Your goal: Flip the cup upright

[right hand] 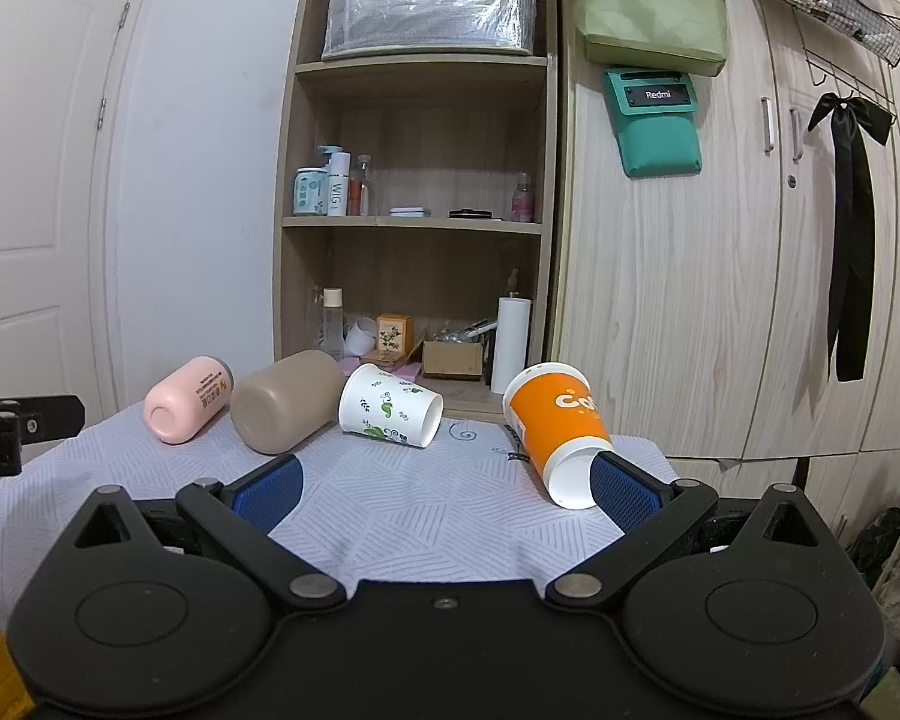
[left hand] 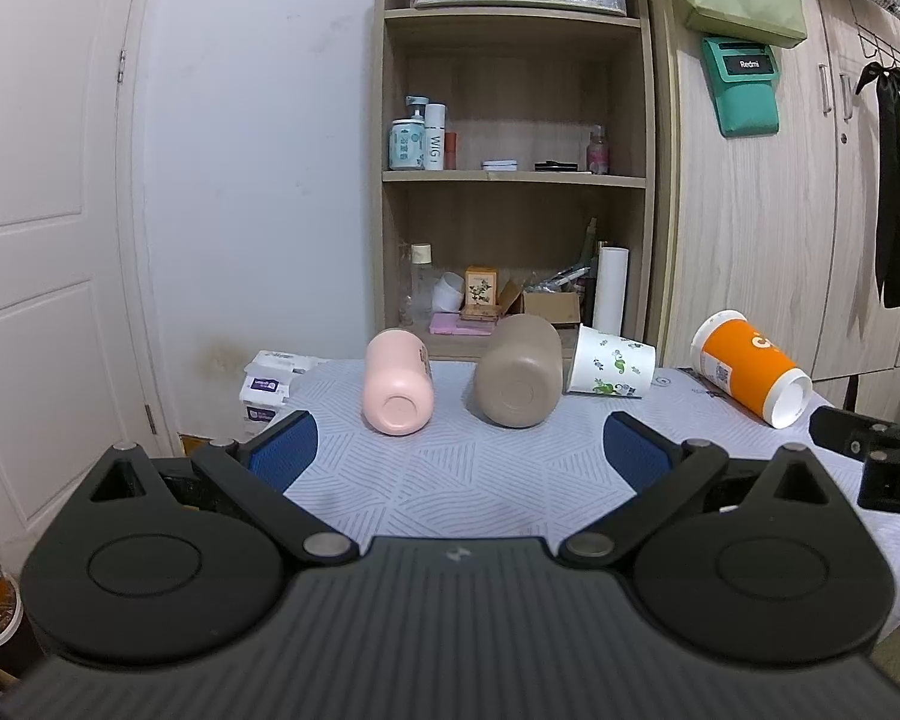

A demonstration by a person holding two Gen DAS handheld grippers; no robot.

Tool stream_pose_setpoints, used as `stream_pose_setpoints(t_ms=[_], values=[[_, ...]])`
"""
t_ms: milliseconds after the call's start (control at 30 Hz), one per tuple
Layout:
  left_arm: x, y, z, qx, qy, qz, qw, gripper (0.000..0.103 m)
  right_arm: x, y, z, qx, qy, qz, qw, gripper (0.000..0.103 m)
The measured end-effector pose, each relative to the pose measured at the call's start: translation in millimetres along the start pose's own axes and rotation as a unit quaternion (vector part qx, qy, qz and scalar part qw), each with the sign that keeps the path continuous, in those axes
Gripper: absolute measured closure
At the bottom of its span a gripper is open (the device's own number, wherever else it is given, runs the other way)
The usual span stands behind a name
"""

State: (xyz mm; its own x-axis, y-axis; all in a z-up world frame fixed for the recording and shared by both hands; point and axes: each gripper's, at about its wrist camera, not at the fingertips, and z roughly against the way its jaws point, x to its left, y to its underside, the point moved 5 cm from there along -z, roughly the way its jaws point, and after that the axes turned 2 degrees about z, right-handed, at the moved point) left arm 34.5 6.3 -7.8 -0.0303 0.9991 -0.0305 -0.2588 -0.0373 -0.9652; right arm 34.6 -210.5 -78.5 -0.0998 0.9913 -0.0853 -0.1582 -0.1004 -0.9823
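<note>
Left gripper [left hand: 459,447]: jaws spread wide, holding nothing. Right gripper [right hand: 447,486]: jaws spread wide, empty; orange cup [right hand: 555,426] lies at 1 o'clock, against its right pad.

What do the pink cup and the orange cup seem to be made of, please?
Pink cup: probably coated metal or plastic, with a matte, seamless body and moulded base. Orange cup: likely paper, with a printed wall, white interior and rolled rim.
</note>
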Motion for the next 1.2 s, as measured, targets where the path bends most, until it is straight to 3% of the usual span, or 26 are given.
stream_pose_setpoints(t_ms=[333,500,833,967,1200], values=[[-3,-11,0,0.01,0.007,-0.012,0.9998,0.0,3,-5,1,0.012,-0.022,-0.008,1.0,0.0],[5,-25,-13,0.029,0.02,0.018,0.9992,0.0,7,-20,-1,0.002,-0.036,-0.012,0.999,0.0],[6,-66,-56,0.032,0.067,0.005,0.9972,0.0,37,-43,-35,0.015,-0.116,0.009,0.993,0.0],[8,-73,-82,0.072,0.071,-0.008,0.9949,0.003,43,-41,-61,0.036,-0.128,0.012,0.991,0.0],[-4,-78,-132,0.103,0.107,-0.015,0.9888,0.003,51,-26,-105,0.095,-0.173,-0.012,0.98,0.0]])
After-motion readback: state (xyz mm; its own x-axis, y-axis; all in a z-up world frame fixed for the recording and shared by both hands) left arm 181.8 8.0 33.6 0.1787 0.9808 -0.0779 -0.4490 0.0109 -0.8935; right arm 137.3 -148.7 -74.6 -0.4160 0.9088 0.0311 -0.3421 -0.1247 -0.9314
